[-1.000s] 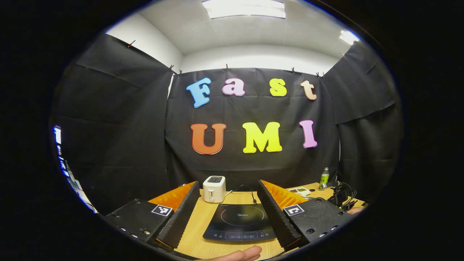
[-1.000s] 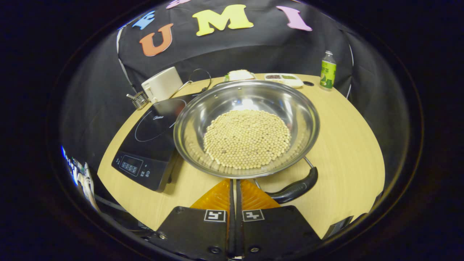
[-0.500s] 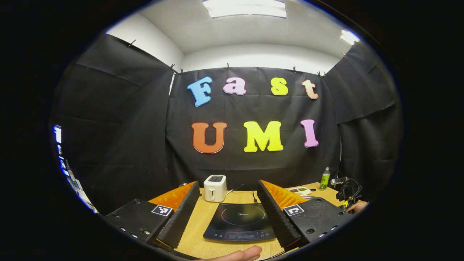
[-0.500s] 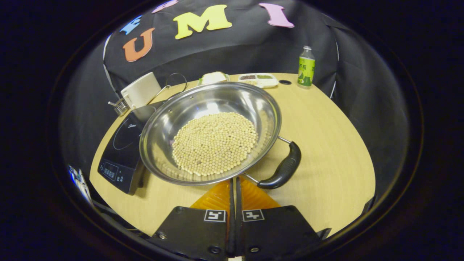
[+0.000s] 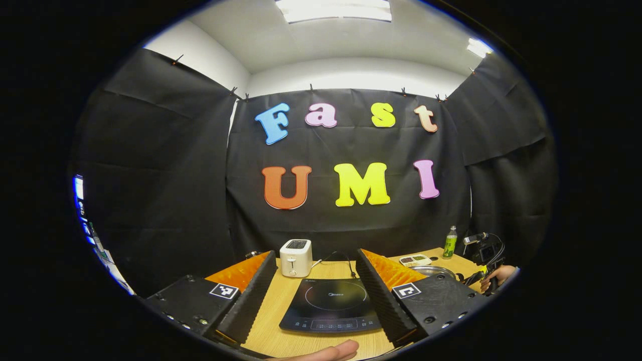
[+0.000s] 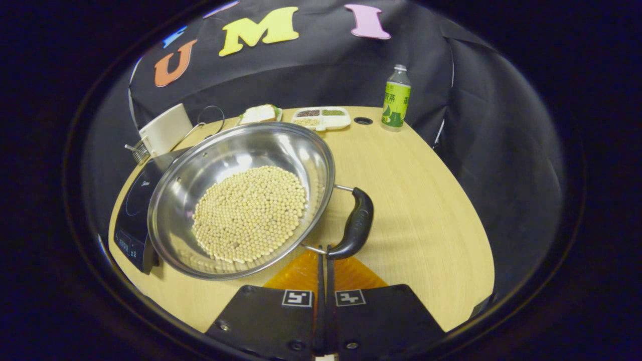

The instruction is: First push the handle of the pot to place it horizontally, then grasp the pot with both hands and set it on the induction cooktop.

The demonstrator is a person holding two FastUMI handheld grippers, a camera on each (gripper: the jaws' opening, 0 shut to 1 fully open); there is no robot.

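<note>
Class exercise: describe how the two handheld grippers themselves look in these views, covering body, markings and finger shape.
Left gripper: two black blocky bodies, each bearing a square black-and-white marker, with ridged wedge-shaped fingers. Right gripper: the same black bodies and paired markers, fingers tapering forward. A black cable hangs beside the far gripper.

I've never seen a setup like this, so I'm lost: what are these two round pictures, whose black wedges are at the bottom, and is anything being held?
There is no robot here. A person holds a two-finger gripper in each hand, and a fisheye camera rides on each one, looking along its fingers.

In the left gripper view, the left gripper is open and holds nothing; between its fingers lies the induction cooktop, with a toaster behind it.

In the right gripper view, the right gripper has its fingers closed together, their tips at the near end of the pot's black handle. It grips nothing. The steel pot, with pale beans in it, stands on the wooden table, its far edge over the cooktop. A green bottle and a divided tray stand at the back.
</note>
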